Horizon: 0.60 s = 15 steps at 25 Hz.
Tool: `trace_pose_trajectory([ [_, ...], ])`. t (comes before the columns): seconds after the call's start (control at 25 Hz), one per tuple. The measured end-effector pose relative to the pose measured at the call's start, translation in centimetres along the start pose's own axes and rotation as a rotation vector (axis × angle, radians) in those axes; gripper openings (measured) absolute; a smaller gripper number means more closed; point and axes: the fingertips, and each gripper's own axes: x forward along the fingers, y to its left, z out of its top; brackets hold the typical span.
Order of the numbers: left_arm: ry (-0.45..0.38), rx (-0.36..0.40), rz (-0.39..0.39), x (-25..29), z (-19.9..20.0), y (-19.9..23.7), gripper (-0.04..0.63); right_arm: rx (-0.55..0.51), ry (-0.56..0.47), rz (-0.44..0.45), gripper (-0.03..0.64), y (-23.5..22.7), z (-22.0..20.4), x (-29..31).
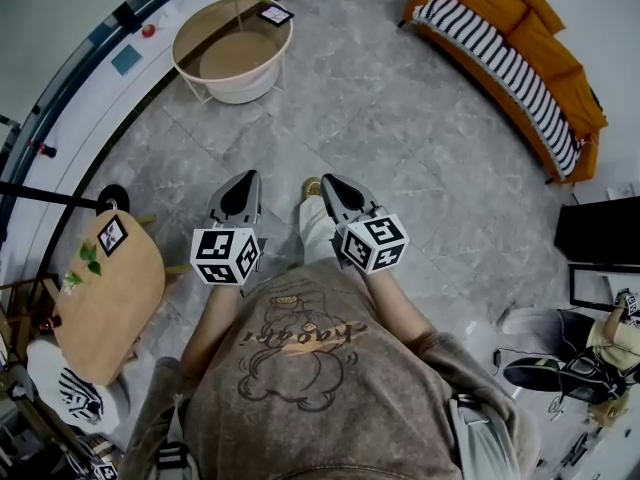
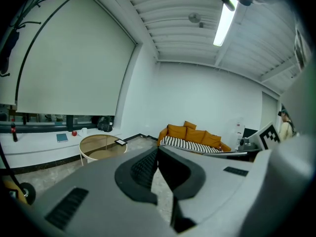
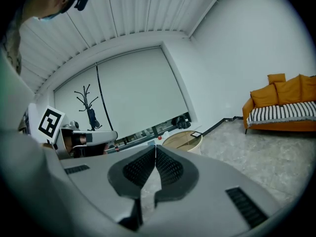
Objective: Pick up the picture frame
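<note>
Head view: a person stands on the grey tiled floor (image 1: 400, 128) with 1 gripper in each hand. Both are held in front of the torso and point toward 12 o'clock.

Left gripper (image 1: 247, 183): jaws pressed together tip to tip, nothing between them. The left gripper view shows the same.

Right gripper (image 1: 330, 186): jaws closed, ribbed pads meeting along 1 thin line, empty.

The 2 grippers sit side by side, near each other but apart.

Picture frame (image 1: 275, 13): small, dark-edged, resting on the rim of the round table (image 1: 235, 90), at the table's 1 o'clock edge. Table and frame lie at about 11 o'clock from the grippers, well apart from both. In the left gripper view the frame shows at 10 o'clock from the jaw tips. In the right gripper view it shows at 2 o'clock from them.

Orange sofa (image 1: 520, 48) with a striped seat: 2 o'clock, against the wall.
</note>
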Motion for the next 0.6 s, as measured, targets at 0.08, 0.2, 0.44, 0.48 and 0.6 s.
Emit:
trace_pose_trajectory([
  [0.08, 0.001, 0.003, -0.001, 0.8, 0.2, 0.6, 0.018, 0.002, 0.000, 0.001, 0.020, -0.4, 0.1, 1.0],
  [0.2, 0.003, 0.006, -0.002, 2.0, 0.5, 1.5, 0.018, 0.003, -0.002, 0.004, 0.020, -1.0, 0.6, 2.5],
  [0.44, 0.009, -0.001, 0.000, 5.2, 1.8, 3.2, 0.018, 0.001, 0.004, 0.013, 0.020, -2.5, 2.4, 5.6],
  [0.48, 0.009, -0.001, 0.000, 5.8, 2.1, 3.4, 0.018, 0.001, 0.004, 0.014, 0.020, -2.8, 2.8, 6.1],
  [0.6, 0.009, -0.005, 0.002, 7.5, 3.1, 4.1, 0.018, 0.000, 0.009, 0.014, 0.019, -3.9, 4.0, 7.3],
])
